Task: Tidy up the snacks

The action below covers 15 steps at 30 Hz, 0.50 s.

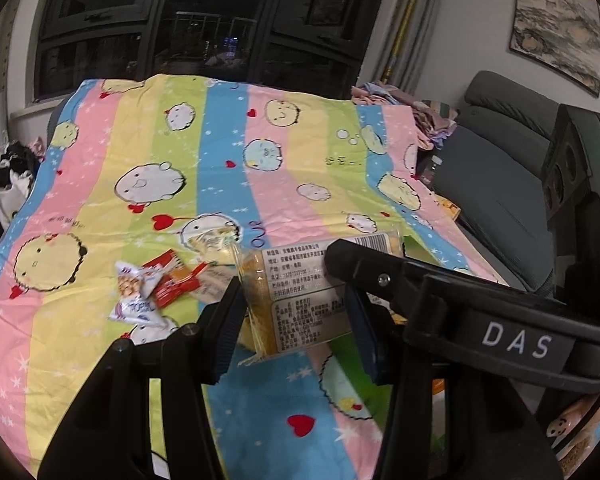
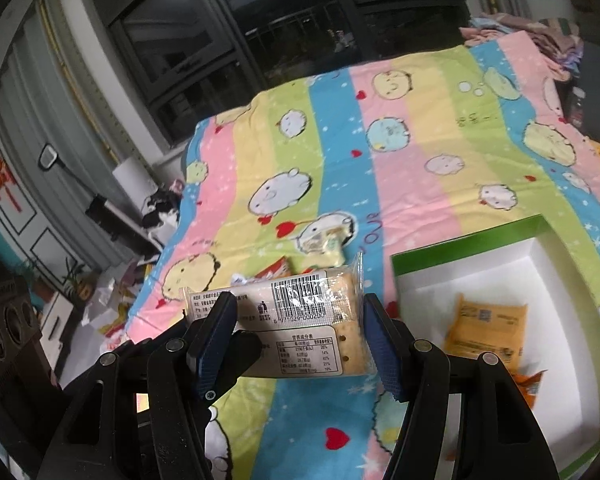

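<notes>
Both grippers pinch one cracker pack [image 2: 296, 316] above the striped blanket [image 2: 412, 168]: left gripper [image 1: 292, 312], right gripper [image 2: 300, 340]. White box [image 2: 540, 256] sits to the right.

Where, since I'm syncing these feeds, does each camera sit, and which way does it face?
Right wrist: on the right gripper, facing down over the blanket and white box; its jaws hold the cracker pack.
Left wrist: on the left gripper, facing the same blanket; its jaws hold that pack, right gripper alongside.
Shared: pack, blanket, dark window.

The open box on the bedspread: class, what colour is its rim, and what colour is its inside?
Green rim, white inside; the box shows best in the right wrist view.
</notes>
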Available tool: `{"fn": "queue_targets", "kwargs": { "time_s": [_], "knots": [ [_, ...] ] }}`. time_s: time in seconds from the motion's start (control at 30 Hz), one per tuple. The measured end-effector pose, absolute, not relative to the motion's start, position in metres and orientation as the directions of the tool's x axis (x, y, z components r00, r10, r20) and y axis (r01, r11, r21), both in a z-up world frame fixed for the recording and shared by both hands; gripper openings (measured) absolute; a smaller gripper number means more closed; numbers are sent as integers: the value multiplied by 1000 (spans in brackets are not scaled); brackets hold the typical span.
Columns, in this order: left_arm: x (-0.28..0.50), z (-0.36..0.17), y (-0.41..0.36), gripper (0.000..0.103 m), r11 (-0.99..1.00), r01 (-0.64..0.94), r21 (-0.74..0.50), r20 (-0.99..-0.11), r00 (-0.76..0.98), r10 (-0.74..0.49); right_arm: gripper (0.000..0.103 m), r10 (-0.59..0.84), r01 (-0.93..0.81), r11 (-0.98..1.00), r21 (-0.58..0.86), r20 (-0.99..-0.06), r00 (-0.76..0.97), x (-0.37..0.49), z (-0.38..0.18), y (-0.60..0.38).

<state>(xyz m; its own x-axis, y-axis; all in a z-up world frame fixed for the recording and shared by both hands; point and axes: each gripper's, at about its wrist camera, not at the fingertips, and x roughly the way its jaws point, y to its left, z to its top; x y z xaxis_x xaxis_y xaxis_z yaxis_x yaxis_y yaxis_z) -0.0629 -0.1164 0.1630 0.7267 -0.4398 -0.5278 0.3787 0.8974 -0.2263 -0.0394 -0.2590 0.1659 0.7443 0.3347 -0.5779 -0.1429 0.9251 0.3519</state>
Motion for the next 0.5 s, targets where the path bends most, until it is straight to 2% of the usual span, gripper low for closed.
{"fn": "queue_targets", "kwargs": {
  "time_s": [0.5],
  "knots": [
    [-50,163,-192,48,866,463,-190,-555,677,-483,66,252,-12,922,387,-577,777,-41,163,-330]
  ]
}}
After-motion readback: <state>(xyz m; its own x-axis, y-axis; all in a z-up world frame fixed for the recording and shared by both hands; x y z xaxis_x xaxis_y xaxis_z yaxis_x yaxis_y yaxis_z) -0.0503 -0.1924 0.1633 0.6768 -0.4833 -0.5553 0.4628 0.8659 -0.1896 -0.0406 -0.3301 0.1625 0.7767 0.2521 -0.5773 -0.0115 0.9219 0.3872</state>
